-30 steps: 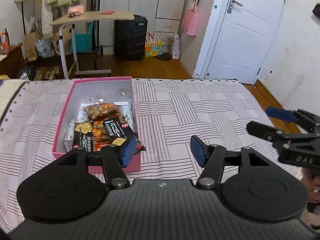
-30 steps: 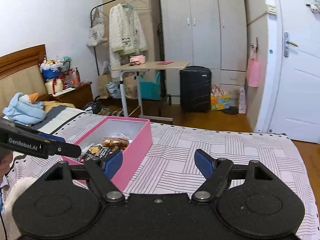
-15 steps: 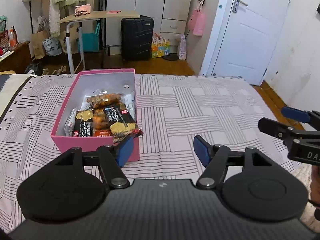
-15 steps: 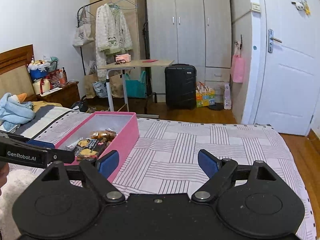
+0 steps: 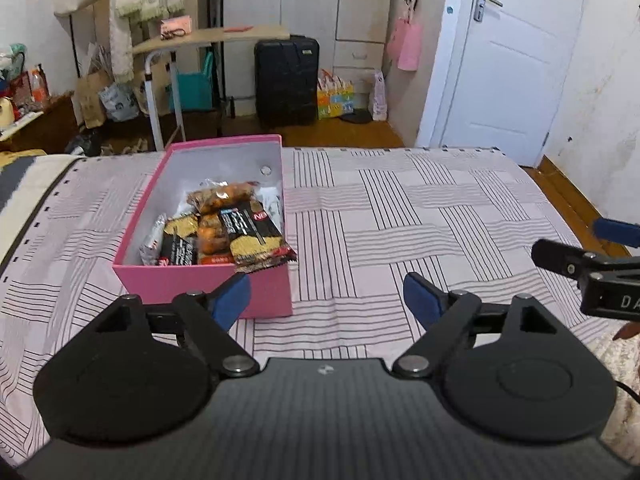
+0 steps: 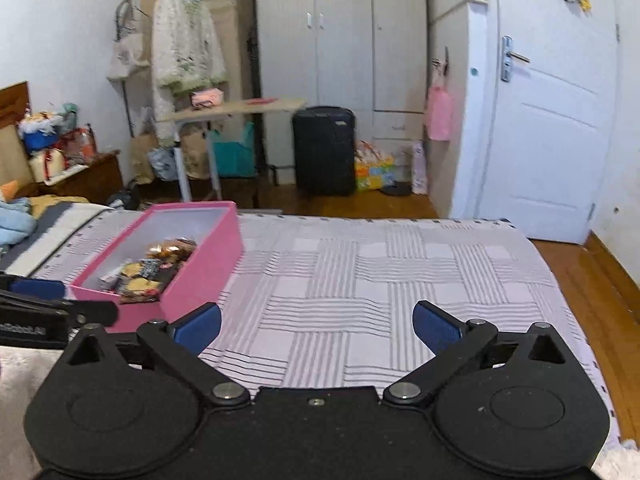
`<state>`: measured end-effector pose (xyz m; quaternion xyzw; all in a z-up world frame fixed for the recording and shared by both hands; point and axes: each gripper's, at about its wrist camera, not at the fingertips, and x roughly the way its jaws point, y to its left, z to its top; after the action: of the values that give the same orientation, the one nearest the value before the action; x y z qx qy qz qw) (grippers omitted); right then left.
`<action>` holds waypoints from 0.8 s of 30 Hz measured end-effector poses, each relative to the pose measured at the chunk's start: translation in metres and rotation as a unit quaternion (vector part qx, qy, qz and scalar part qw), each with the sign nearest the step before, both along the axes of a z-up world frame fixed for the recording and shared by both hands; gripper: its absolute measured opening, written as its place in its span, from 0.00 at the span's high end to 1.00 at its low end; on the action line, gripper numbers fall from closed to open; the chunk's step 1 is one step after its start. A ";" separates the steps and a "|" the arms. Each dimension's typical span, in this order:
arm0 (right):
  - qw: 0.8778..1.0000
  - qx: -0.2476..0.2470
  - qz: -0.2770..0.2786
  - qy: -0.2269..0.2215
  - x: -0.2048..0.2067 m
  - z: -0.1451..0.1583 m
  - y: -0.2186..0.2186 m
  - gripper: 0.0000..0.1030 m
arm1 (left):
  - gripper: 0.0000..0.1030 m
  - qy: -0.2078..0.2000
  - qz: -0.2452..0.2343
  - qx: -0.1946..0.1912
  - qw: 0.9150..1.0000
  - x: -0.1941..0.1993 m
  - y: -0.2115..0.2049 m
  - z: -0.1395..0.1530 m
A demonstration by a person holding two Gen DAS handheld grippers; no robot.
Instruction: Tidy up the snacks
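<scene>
A pink box stands on the striped bed cover and holds several snack packets. One dark packet hangs over its near right rim. My left gripper is open and empty, just in front of the box's near right corner. My right gripper is open and empty, over the bed cover to the right of the box. The right gripper also shows at the right edge of the left wrist view.
The striped bed cover spreads to the right of the box. The bed's far edge meets a wooden floor. Beyond stand a black suitcase, a side table, a wardrobe and a white door.
Both grippers have drawn back from the box toward the near side of the bed. Both stay open and empty. The snacks in the box have not moved.
</scene>
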<state>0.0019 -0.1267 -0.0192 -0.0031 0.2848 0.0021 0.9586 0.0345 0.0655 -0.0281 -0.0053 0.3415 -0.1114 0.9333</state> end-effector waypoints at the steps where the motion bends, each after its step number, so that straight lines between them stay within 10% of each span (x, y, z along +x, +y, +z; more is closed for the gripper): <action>1: 1.000 -0.001 -0.002 0.001 -0.001 0.000 0.000 0.00 | 0.18 -0.001 0.004 0.000 1.000 -0.001 0.000 0.000; 24: 0.999 -0.012 -0.021 0.028 -0.008 0.003 0.005 0.00 | 0.16 -0.003 0.066 0.034 0.997 -0.010 0.000 -0.003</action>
<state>-0.0065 -0.1219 -0.0163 -0.0090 0.3113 -0.0210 0.9500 0.0248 0.0654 -0.0306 0.0044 0.3414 -0.0376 0.9392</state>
